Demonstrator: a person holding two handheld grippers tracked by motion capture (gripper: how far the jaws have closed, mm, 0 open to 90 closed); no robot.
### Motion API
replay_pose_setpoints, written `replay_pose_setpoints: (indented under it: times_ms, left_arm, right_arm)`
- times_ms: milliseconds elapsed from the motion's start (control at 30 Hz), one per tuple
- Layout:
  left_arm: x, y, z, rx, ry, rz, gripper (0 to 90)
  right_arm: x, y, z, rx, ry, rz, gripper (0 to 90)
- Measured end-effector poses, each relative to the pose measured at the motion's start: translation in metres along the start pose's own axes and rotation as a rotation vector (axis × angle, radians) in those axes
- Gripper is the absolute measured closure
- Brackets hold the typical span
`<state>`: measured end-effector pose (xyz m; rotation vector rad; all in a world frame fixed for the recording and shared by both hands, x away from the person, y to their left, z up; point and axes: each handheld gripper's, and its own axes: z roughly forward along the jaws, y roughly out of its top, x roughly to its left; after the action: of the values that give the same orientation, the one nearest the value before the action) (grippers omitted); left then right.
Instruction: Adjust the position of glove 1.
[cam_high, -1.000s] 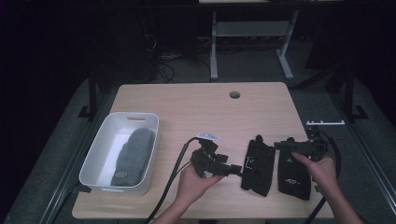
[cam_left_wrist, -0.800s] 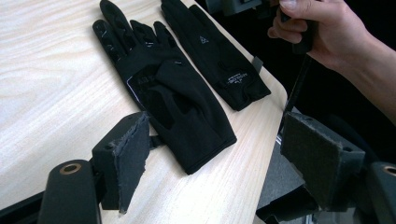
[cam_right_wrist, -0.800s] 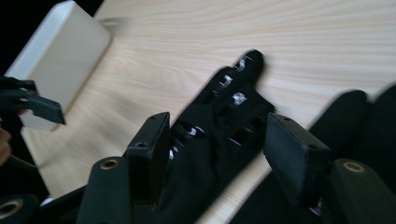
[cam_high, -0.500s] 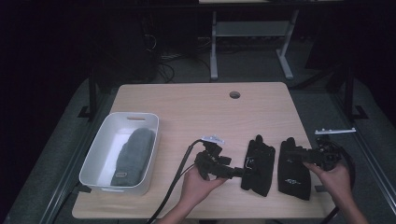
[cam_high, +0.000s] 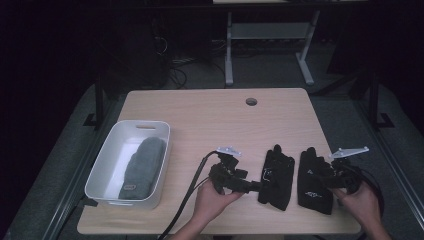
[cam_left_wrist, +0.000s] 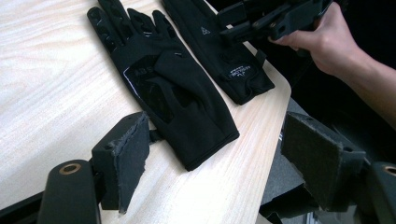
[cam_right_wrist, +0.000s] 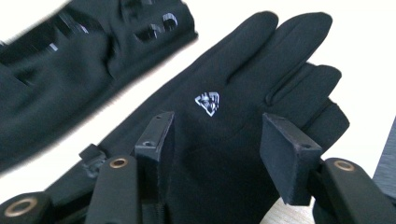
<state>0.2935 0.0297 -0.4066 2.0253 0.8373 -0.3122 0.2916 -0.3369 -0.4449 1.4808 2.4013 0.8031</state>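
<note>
Two black gloves lie side by side near the table's front right. The left glove (cam_high: 276, 176) (cam_left_wrist: 168, 88) lies palm up; my left gripper (cam_high: 254, 186) (cam_left_wrist: 219, 163) is open just short of its cuff, with nothing between the pads. The right glove (cam_high: 312, 182) (cam_right_wrist: 219, 154) (cam_left_wrist: 219, 51) carries a small white logo. My right gripper (cam_high: 322, 174) (cam_right_wrist: 219, 137) stands open low over that glove's back, one jaw on each side of the logo, and I cannot tell whether it touches the fabric. The left glove (cam_right_wrist: 70, 70) is blurred at the top left of the right gripper view.
A white bin (cam_high: 105, 170) at the table's left holds a grey mitten (cam_high: 142, 167). The table's front edge (cam_left_wrist: 261, 140) runs close behind the gloves' cuffs. A round cable hole (cam_high: 251, 101) is at the back. A desk frame (cam_high: 267, 45) stands on the dark floor beyond.
My left gripper has edged right to the left glove's cuff. My right gripper swung out to the right, then came back and down over the right glove.
</note>
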Motion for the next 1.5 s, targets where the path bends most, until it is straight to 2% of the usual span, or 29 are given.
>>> replay_pose_setpoints:
  times_ms: [67,133,300,333,433,533,667,767,800,900,1067,1167,1333,1400,1500]
  left_arm:
    - [0.000,0.000,0.000,0.000,0.000,-0.001,23.5]
    - [0.001,0.000,-0.001,0.001,0.000,0.001,23.6]
    - [0.000,-0.001,-0.001,0.001,0.001,-0.004,23.8]
    - [-0.001,-0.002,-0.001,0.005,0.001,0.001,23.8]
    - [-0.001,-0.003,-0.002,0.004,0.000,-0.005,23.9]
    - [0.000,-0.004,-0.003,0.002,0.003,-0.005,24.0]
    - [0.003,-0.004,-0.006,0.000,0.010,-0.009,24.0]
    - [0.004,-0.003,-0.006,-0.006,0.010,-0.012,24.0]
    - [0.004,-0.003,-0.007,-0.006,0.010,-0.012,24.0]
    - [0.003,-0.004,-0.007,-0.006,0.012,-0.009,24.0]
    - [0.004,-0.005,-0.009,-0.008,0.012,-0.007,24.0]
    - [0.004,-0.005,-0.011,-0.011,0.014,-0.009,24.0]
    - [0.005,-0.006,-0.013,-0.014,0.011,-0.011,24.0]
    - [0.005,-0.006,-0.015,-0.013,0.011,-0.008,24.0]
    - [0.006,-0.007,-0.016,-0.018,0.011,-0.014,24.1]
  right_arm:
    - [0.004,-0.003,0.007,0.019,-0.020,-0.034,46.0]
    - [0.007,-0.004,0.009,0.004,-0.046,-0.067,47.1]
    - [0.010,-0.006,0.009,-0.002,-0.066,-0.062,53.7]
    - [0.011,-0.007,0.009,-0.014,-0.064,-0.059,62.5]
    - [0.015,-0.008,0.009,-0.016,-0.067,-0.067,71.9]
    - [0.014,-0.006,0.009,-0.012,-0.047,-0.034,75.4]
    - [0.011,-0.006,0.003,-0.031,-0.038,0.001,76.1]
    - [0.012,-0.005,-0.004,-0.058,-0.030,0.003,76.1]
    - [0.015,-0.002,-0.014,-0.080,-0.029,0.004,76.1]
    - [0.020,0.003,-0.025,-0.108,-0.029,0.003,76.1]
    - [0.032,0.016,-0.035,-0.137,0.008,0.005,76.0]
    - [0.042,0.026,-0.034,-0.158,0.045,0.004,75.9]
    - [0.057,0.041,-0.026,-0.178,0.076,0.013,75.7]
    - [0.061,0.046,-0.022,-0.182,0.106,0.033,75.7]
    - [0.069,0.052,-0.018,-0.190,0.118,0.047,75.7]
